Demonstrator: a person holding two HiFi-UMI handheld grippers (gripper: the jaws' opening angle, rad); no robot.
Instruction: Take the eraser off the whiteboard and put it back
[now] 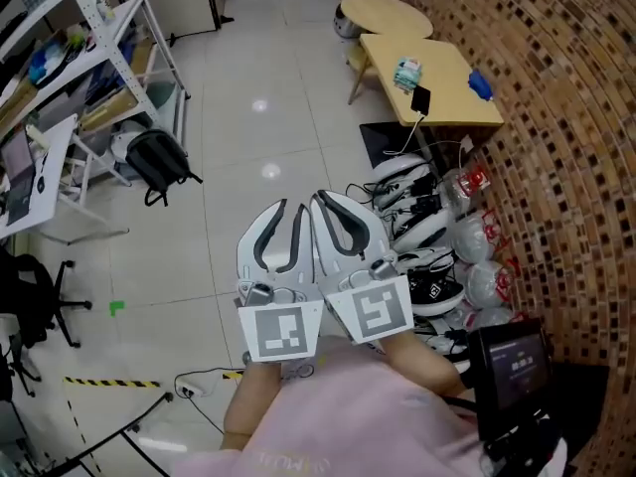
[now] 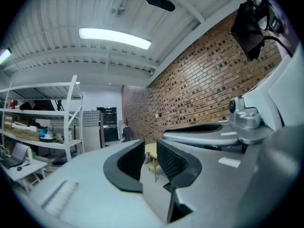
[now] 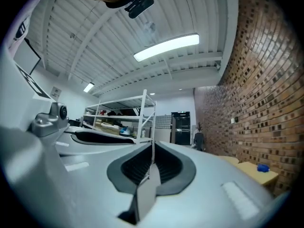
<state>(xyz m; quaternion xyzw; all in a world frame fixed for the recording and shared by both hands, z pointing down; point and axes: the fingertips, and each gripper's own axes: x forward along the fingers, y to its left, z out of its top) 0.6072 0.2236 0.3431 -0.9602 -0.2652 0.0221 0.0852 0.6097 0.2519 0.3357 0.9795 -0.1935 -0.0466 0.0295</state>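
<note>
The left gripper (image 2: pixel 150 148) has its jaws slightly parted, with a narrow gap and nothing between the ribbed pads; only floor and a far table leg show through the gap. The right gripper (image 3: pixel 152 148) has its jaws pressed together at the tips and holds nothing. In the head view the left gripper (image 1: pixel 292 207) and right gripper (image 1: pixel 320 197) are side by side, nearly touching, above the tiled floor (image 1: pixel 258 87), with a pink sleeve (image 1: pixel 328 415) behind them. No view shows the eraser, so where it is cannot be told. Just right of the grippers, white rounded things tangled with cables (image 1: pixel 427 227) are piled against the brick wall (image 1: pixel 566 117). Farther along that wall, a rectangular wooden table (image 1: pixel 447 107) carries a blue object (image 1: pixel 480 84), a small packet (image 1: pixel 407 71) and a black phone (image 1: pixel 420 99); a round table (image 1: pixel 383 13) stands just past it. Across the floor, a white shelf rack (image 1: pixel 149 38) holds mixed items too small to name, and a black backpack (image 1: pixel 156 159) sits on the floor at its foot.
</note>
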